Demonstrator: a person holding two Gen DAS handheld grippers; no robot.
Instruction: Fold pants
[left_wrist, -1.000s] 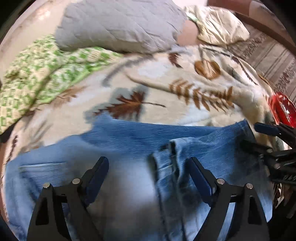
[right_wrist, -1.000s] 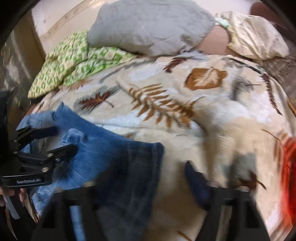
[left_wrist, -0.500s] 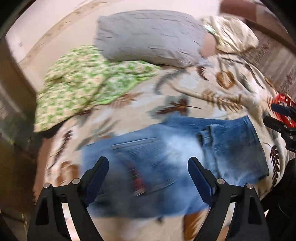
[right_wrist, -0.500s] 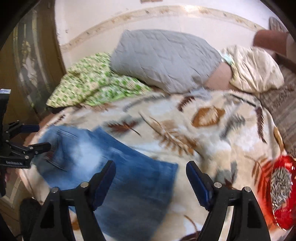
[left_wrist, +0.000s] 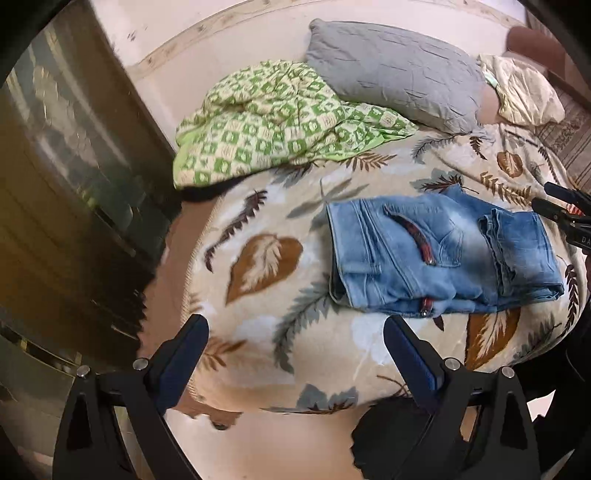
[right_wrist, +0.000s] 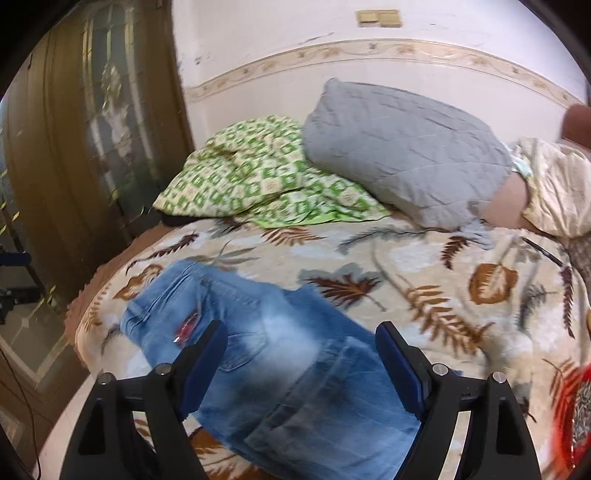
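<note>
Pants (left_wrist: 439, 254) lie folded compact on the bed (left_wrist: 266, 325) beyond both tongs, left (left_wrist: 295, 349) and right (right_wrist: 301, 350), just widened, empty, apparently released.

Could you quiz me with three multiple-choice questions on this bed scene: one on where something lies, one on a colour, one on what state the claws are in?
1. Where do the folded jeans lie?
A. on the leaf-print blanket
B. on the grey pillow
C. on the floor

2. What colour is the checked quilt beside the grey pillow?
A. red and black
B. green and cream
C. plain blue

3. How do the left claw and right claw stand?
A. both clamped on the jeans
B. one holds the pillow
C. both open, holding nothing

Answers: 1 A, the jeans rest flat on the leaf pattern. 2 B, green squares on cream. 3 C, both claws' fingers stand wide apart above the bed; they have just been opening further, nothing between them.
</note>
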